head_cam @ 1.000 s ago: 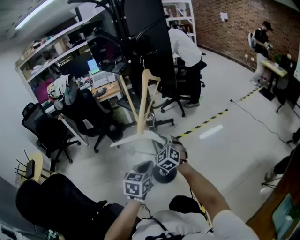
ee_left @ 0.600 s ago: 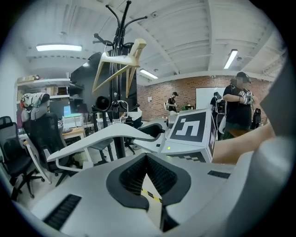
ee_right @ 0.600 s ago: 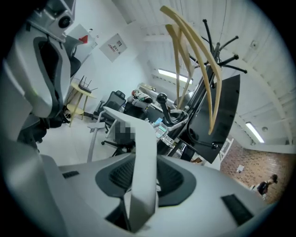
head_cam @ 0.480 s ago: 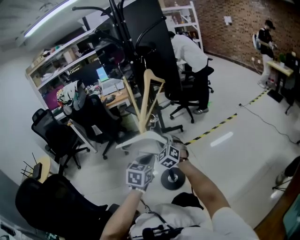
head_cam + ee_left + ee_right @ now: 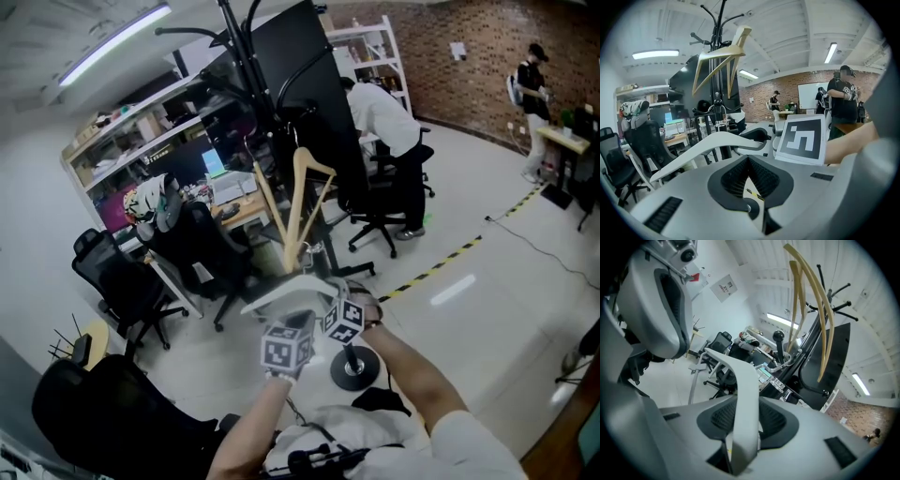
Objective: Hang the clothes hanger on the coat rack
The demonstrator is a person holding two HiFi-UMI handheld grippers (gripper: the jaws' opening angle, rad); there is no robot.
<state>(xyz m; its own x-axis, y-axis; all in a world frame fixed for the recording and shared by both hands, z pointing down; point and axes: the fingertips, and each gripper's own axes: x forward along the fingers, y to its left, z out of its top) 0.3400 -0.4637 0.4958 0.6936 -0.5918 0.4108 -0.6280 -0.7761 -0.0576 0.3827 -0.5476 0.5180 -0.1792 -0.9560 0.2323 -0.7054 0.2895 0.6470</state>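
Observation:
My right gripper (image 5: 323,289) is shut on a white plastic clothes hanger (image 5: 281,291), whose arm runs up between the pads (image 5: 740,394). The black coat rack (image 5: 246,56) rises just beyond it on a round base (image 5: 354,368). A wooden hanger (image 5: 300,202) hangs on the rack, seen high in the left gripper view (image 5: 717,56) and at the upper right in the right gripper view (image 5: 820,310). Just left of and below the right one, my left gripper (image 5: 298,326) is shut with nothing in it (image 5: 749,159). The white hanger (image 5: 708,143) lies ahead of it.
A tall black partition (image 5: 314,84) stands behind the rack. Black office chairs (image 5: 122,281) and cluttered desks (image 5: 225,192) fill the left. A person in a white shirt (image 5: 384,112) bends over a chair. Yellow-black tape (image 5: 441,267) crosses the floor; another person (image 5: 532,89) stands far right.
Both grippers and the white hanger have sunk a little and drifted toward the rack. The right grip on the hanger is unchanged.

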